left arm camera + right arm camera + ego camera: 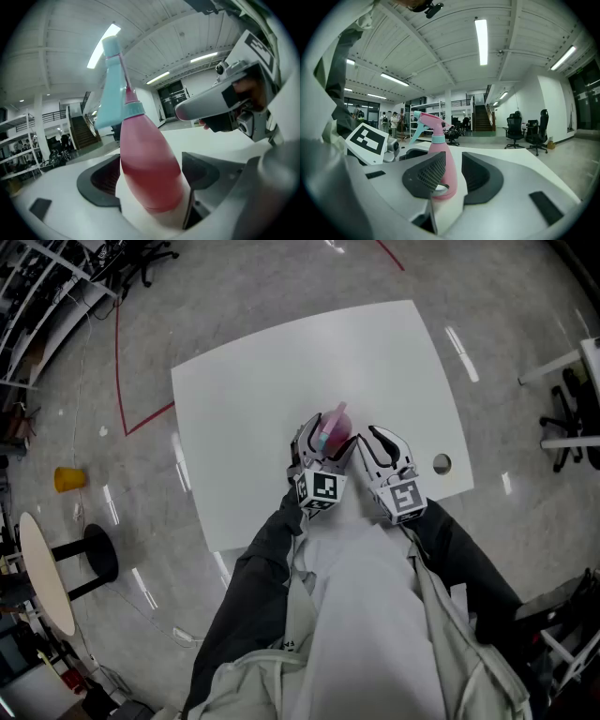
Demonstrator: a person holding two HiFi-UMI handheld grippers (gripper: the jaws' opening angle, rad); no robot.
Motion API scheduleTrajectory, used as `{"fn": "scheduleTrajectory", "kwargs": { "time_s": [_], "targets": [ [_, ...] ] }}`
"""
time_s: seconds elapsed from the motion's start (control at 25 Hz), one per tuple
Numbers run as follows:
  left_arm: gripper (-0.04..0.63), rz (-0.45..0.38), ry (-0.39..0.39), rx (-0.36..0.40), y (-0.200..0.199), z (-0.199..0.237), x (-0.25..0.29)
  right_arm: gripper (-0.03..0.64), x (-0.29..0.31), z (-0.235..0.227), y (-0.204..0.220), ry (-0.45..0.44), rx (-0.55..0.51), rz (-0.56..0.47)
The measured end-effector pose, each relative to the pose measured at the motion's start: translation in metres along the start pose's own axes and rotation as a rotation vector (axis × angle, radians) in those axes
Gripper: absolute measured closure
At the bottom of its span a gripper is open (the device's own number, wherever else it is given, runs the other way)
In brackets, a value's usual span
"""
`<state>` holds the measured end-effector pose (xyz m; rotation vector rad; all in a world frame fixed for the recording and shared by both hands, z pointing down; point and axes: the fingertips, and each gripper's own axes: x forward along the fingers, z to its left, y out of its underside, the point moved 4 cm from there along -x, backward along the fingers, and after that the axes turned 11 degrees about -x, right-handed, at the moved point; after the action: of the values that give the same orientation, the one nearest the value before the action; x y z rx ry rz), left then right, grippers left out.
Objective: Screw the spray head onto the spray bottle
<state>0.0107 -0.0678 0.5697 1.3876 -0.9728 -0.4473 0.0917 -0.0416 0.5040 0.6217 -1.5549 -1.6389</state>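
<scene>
Head view: one white table point(281, 371) holds one smooth, tapered pink bottle point(443, 164) with one blue-collared spray head point(425, 122) on. Left gripper point(324, 450) grips it, jaws wide. Right gripper point(382, 444), narrow and empty, sits just beside.

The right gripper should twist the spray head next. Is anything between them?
Nothing visible: the spray head sits atop the spray bottle just beyond the right gripper; the left gripper clasps only the body.
</scene>
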Motion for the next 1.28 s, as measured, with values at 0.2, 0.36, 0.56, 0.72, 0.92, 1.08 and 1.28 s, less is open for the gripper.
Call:
{"fn": "scheduleTrajectory", "kwargs": {
  "time_s": [0.2, 0.36, 0.56, 0.72, 0.92, 1.08, 1.28],
  "targets": [
    [0.193, -0.005, -0.008, 0.067, -0.003, -0.004, 0.008, 0.511, -0.001, 0.003, -0.012, -0.04, -0.076, -0.032],
    [0.192, -0.036, -0.061, 0.067, -0.006, -0.002, 0.007, 0.483, -0.001, 0.005, -0.017, -0.065, -0.081, -0.044],
    [0.192, -0.056, -0.036, -0.128, -0.005, 0.0, 0.005, 0.483, -0.005, -0.006, -0.01, -0.048, -0.033, -0.024],
    [0.192, -0.025, 0.023, -0.064, -0.004, -0.005, 0.011, 0.482, 0.0, -0.005, -0.008, -0.058, -0.048, -0.005],
    [0.192, -0.016, 0.058, 0.067, -0.008, -0.015, 0.019, 0.483, 0.002, 0.0, -0.012, -0.07, -0.071, -0.005],
    [0.199, -0.025, 0.054, 0.001, -0.007, -0.009, 0.012, 0.483, 0.002, 0.006, -0.016, -0.103, -0.074, -0.013],
    [0.245, -0.058, 0.095, -0.039, -0.02, -0.017, -0.004, 0.434, 0.012, 0.005, -0.025, -0.192, -0.098, 0.004]
  ]
}}
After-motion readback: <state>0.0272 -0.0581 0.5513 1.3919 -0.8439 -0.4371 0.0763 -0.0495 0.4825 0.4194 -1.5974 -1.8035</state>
